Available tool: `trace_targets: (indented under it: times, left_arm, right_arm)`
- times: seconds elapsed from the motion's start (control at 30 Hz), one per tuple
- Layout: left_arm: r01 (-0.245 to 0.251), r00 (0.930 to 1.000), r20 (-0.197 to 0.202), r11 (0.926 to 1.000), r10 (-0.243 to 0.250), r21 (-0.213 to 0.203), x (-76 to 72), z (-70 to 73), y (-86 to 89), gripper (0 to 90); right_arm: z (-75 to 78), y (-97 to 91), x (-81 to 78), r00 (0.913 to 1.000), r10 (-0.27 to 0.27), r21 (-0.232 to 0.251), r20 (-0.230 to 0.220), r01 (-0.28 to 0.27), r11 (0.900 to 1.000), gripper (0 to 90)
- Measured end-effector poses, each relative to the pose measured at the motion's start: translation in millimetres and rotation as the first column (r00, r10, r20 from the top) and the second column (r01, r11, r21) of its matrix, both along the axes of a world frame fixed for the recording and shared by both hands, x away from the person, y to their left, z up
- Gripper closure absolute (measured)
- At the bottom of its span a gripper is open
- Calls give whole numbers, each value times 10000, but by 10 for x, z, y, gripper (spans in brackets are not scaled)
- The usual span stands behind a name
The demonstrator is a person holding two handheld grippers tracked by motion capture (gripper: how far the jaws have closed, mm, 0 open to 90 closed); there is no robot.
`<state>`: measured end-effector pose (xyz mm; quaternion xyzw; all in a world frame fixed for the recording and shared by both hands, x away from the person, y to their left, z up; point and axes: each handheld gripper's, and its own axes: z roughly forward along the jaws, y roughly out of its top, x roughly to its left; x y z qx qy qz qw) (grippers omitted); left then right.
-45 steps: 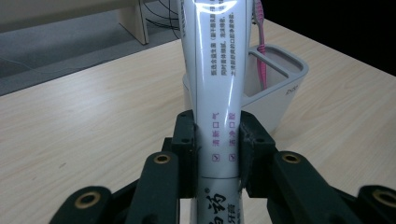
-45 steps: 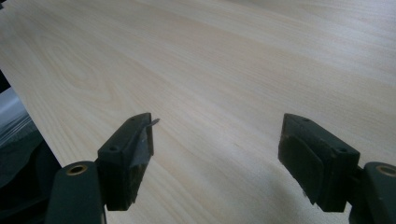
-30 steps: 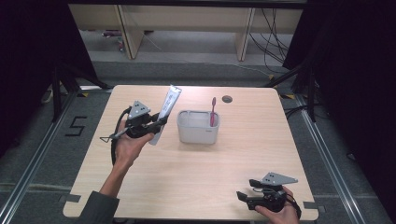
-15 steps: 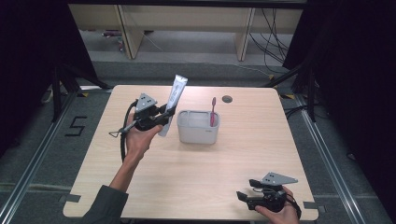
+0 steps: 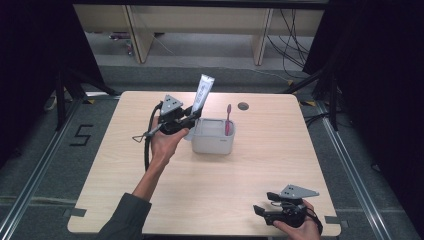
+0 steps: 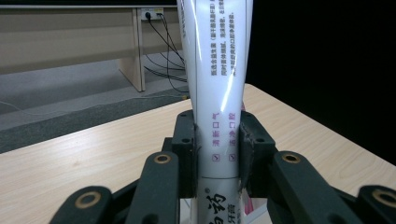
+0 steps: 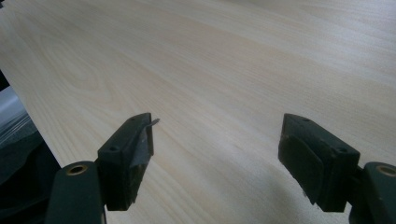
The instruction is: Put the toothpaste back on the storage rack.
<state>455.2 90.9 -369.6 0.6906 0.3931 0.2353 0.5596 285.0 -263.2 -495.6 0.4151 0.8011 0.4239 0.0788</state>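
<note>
Left hand-held gripper (image 5: pixel 192 119) raised, jaws clamped, right hand-held gripper (image 5: pixel 261 212) low, jaws spread wide

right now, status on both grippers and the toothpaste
Left gripper clamped on toothpaste tube, upright beside grey bin. Right gripper open, near table edge. Pink toothbrush in bin.

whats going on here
A person works at a wooden table with a gripper in each hand. The left gripper is shut on a white toothpaste tube, held upright beside the left edge of a white bin. A pink toothbrush stands in that bin. The right gripper rests near the table's front right corner, jaws open with nothing between them.
</note>
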Motion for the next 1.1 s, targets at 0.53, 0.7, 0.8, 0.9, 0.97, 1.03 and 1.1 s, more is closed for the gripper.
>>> trace_targets:
  times: [0.53,0.7,0.8,0.9,0.97,1.03,1.1]
  left_arm:
    - [-154,9994,295,9989,167,-439,170,-34,-212,713]
    - [-228,9993,292,9987,241,-449,226,-82,-289,713]
    - [-266,9993,242,9978,281,-604,270,-118,-335,713]
    - [-226,9995,205,9980,239,-591,298,-141,-385,713]
    - [-247,9994,236,9982,260,-554,313,-154,-412,713]
    - [-220,9994,249,9982,235,-555,329,-176,-437,712]
    - [-237,9993,262,9985,250,-495,339,-191,-450,712]
  right_arm:
    - [3,-13,9,9998,76,-72,210,-74,9999,273]
    - [2,-14,8,9998,88,-67,205,-86,9999,273]
    - [3,-14,12,9997,123,-55,231,-122,9999,273]
    - [4,-15,9,9997,105,-58,204,-104,9999,273]
    - [12,-18,5,9998,37,-160,206,-33,9999,273]
    - [10,-18,6,9998,45,-151,198,-42,9999,273]
    - [7,-17,8,9998,103,-95,191,-102,9999,273]
